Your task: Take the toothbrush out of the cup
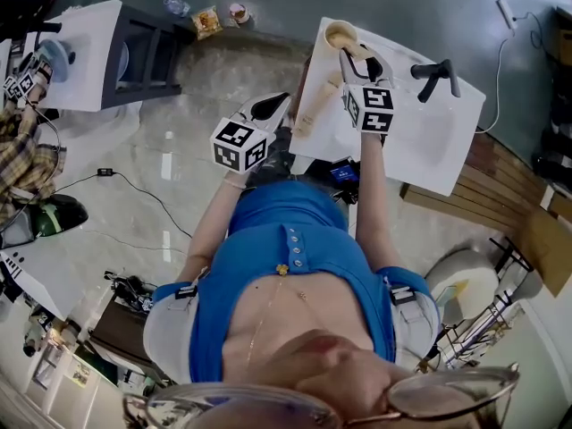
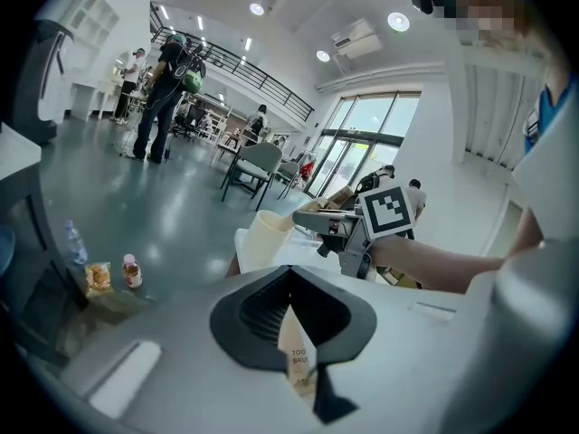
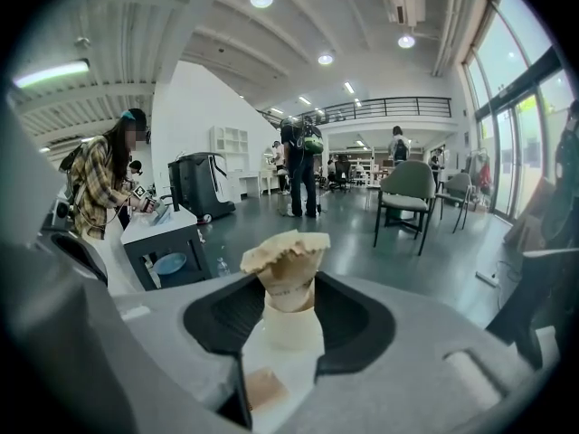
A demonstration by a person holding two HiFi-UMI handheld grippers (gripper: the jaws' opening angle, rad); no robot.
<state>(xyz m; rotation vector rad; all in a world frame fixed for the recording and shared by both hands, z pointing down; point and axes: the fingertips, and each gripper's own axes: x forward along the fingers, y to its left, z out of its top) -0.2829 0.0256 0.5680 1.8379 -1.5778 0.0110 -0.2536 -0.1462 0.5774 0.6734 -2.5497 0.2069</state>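
I have the left gripper (image 2: pixel 290 283) clamped tight on the printed end of the wrapped toothbrush (image 2: pixel 298 360). My right gripper (image 3: pixel 289 283) stands with its jaws wide apart, the pack's crimped end (image 3: pixel 285 259) between them and neither pad pressing on it. The toothbrush is out of the cup (image 1: pixel 340 35) and runs between the two grippers by the edge of the white counter (image 1: pixel 420 141); the cup stands upright there, just beyond the right gripper's tips.

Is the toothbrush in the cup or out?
Out: the wrapped toothbrush sits short of the cup, clamped in the shut left gripper.
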